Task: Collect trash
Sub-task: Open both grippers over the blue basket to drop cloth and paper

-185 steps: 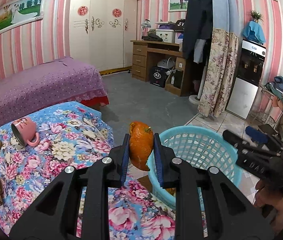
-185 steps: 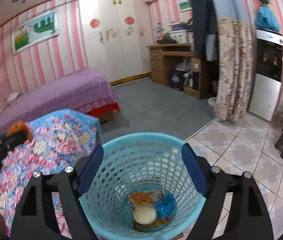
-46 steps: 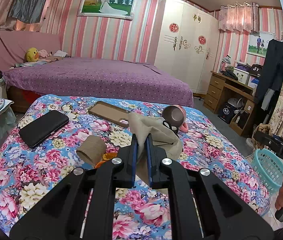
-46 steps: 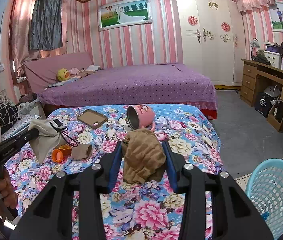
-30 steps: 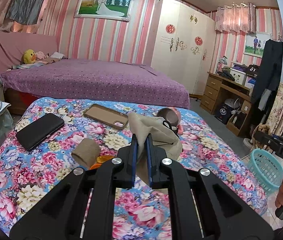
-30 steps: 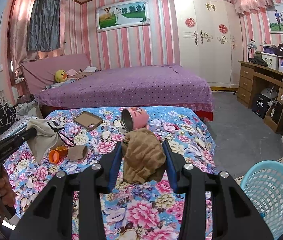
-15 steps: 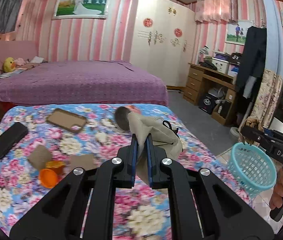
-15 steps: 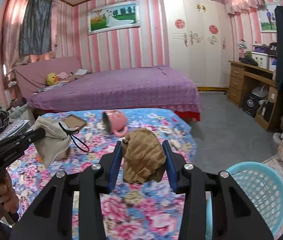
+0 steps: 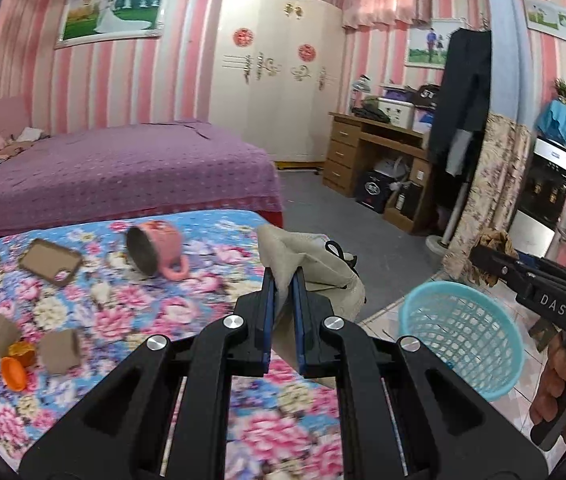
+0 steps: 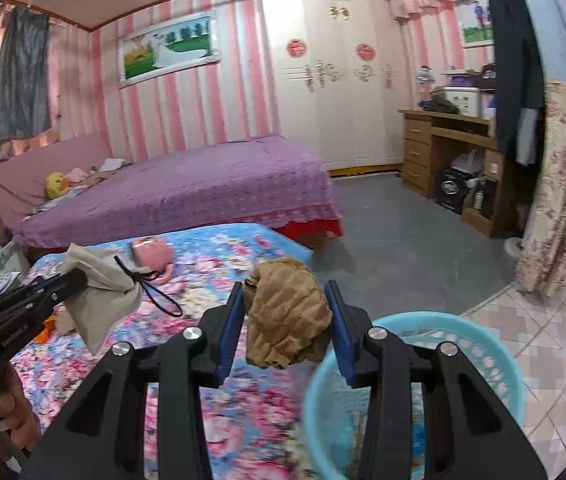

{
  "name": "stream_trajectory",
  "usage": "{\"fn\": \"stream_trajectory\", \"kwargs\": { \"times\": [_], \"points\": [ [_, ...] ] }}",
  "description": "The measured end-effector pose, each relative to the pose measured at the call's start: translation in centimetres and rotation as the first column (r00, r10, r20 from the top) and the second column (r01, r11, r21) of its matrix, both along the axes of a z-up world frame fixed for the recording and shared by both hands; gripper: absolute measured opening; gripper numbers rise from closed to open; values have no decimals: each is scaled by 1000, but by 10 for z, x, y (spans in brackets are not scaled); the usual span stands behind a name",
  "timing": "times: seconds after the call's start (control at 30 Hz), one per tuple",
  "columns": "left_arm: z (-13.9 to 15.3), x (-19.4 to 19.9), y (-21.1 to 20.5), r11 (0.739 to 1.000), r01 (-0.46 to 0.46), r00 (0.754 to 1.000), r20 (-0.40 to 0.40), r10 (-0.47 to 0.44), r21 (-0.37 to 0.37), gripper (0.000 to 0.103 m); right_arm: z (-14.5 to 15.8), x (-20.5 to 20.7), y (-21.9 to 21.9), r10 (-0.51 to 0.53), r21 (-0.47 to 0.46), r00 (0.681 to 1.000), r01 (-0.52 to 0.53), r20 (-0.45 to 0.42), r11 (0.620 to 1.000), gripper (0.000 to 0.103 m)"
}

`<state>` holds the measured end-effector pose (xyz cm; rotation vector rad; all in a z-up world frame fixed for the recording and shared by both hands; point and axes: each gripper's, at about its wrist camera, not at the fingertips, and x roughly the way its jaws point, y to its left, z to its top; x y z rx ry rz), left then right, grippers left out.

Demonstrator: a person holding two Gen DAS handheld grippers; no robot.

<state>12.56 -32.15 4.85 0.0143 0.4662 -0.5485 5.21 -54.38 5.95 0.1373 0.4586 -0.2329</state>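
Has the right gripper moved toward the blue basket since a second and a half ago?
Yes. The right gripper with its brown crumpled paper has swung rightward to the blue basket.

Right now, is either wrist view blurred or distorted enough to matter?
Left wrist view: the floral bedspread smears near the bottom edge, while the beige pouch in the left tongs stays sharp. Right wrist view: the blue basket is smeared at its near rim, the crumpled brown paper in the right tongs crisp. Both bend straight lines, fisheye.

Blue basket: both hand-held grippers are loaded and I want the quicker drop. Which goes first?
Right hand-held gripper: its brown paper wad hangs at the blue basket rim; the left is farther off.
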Motion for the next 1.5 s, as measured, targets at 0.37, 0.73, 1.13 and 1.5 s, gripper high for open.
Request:
{"fn": "stream_trajectory", "kwargs": {
  "times": [0.37, 0.73, 1.13, 1.5],
  "points": [
    [-2, -10, -83, 993, 119, 993, -23, -119, 14, 7, -4, -26, -69, -166, 54, 986, 167, -23, 984, 41],
    [-6, -21, -150, 973, 230, 971, -68, -228, 13, 7, -2, -46, -105, -290, 108, 956, 285, 37, 953, 75],
    [-8, -36, -163, 962, 270, 962, -53, -268, 29, 78, 2, -62, -119, -373, 201, 919, 344, 131, 917, 75],
    [16, -2, 4, 999, -16, 1000, 14, 16, 45, 78, 4, -15, -37, -168, 104, 980, 158, 104, 982, 75]
  ]
}}
